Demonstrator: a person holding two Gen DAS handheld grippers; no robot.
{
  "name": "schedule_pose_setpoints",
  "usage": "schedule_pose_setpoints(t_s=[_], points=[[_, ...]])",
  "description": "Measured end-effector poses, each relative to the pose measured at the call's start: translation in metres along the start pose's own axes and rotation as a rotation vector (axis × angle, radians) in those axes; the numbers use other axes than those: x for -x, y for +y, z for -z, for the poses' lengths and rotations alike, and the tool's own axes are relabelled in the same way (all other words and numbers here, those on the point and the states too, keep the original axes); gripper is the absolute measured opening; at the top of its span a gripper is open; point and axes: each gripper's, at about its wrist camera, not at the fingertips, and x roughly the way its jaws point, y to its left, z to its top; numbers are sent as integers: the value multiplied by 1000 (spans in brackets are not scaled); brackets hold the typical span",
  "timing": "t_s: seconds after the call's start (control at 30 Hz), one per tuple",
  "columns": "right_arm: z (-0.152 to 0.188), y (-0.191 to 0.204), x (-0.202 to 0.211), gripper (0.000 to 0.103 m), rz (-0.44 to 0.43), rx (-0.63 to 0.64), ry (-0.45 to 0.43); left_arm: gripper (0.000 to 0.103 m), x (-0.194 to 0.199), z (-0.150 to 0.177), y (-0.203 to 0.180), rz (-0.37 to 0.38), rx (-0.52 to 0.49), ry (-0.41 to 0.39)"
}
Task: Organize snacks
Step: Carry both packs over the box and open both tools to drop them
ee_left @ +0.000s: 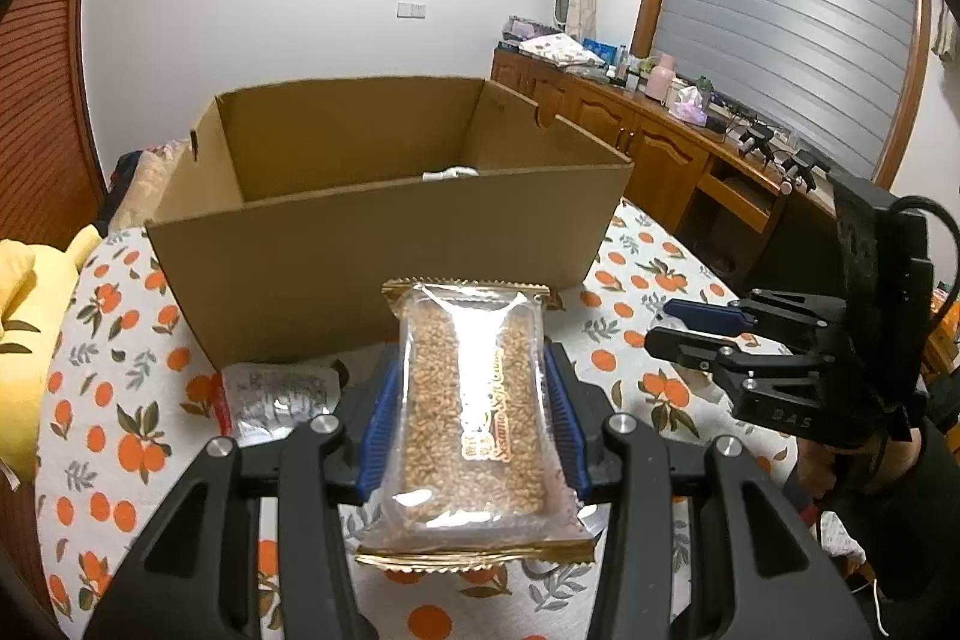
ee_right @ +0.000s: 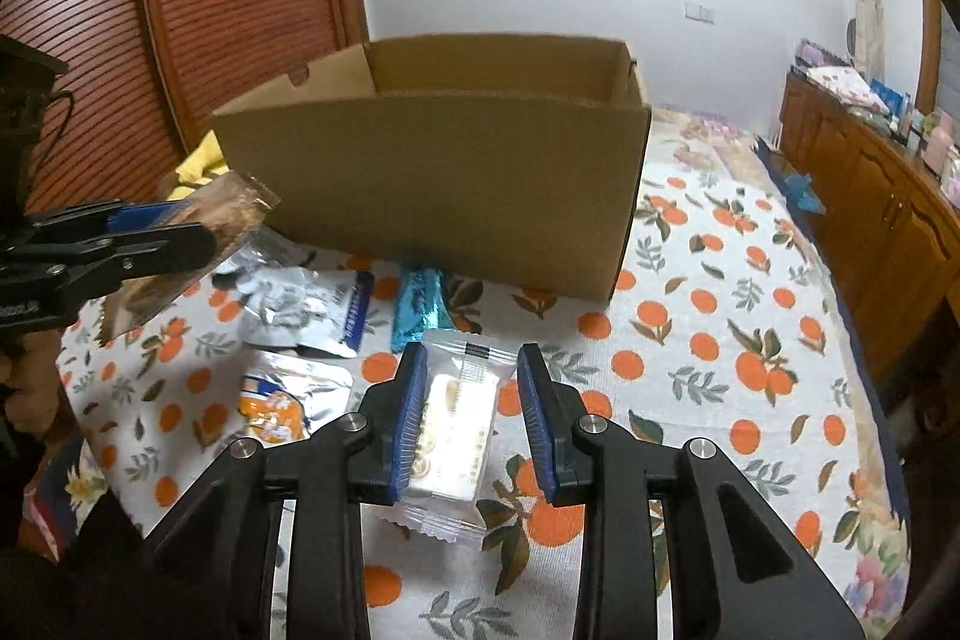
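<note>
Both tools are matte black, angular, skeletal frames: the left gripper (ee_left: 471,400) and right gripper (ee_right: 474,421) each carry 2 ribbed blue pads, silver round screws, and a black cable.

Readable text is sparse. The clear wrapper of the sesame bar (ee_left: 471,418) carries gold script along its length reading "Sesame Soft Cake"; the last word is partly lost in glare. A small gold mark sits beside it, illegible. The body of the right gripper (ee_left: 699,331) bears faint raised letters, "DAS". Print on the silver packets (ee_right: 300,307) and the white-wrapped snack (ee_right: 459,418) is too small to read.
</note>
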Motion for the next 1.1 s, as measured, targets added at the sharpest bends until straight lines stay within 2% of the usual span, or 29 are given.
schedule_pose_setpoints(t_s=[0.47, 1.1], points=[[-41, 17, 25, 30, -15, 60, -90, 44, 14, -32, 7, -40, -46, -48], [-102, 25, 4, 30, -50, 94, -129, 44, -11, -91, 26, -82, -79, -44]])
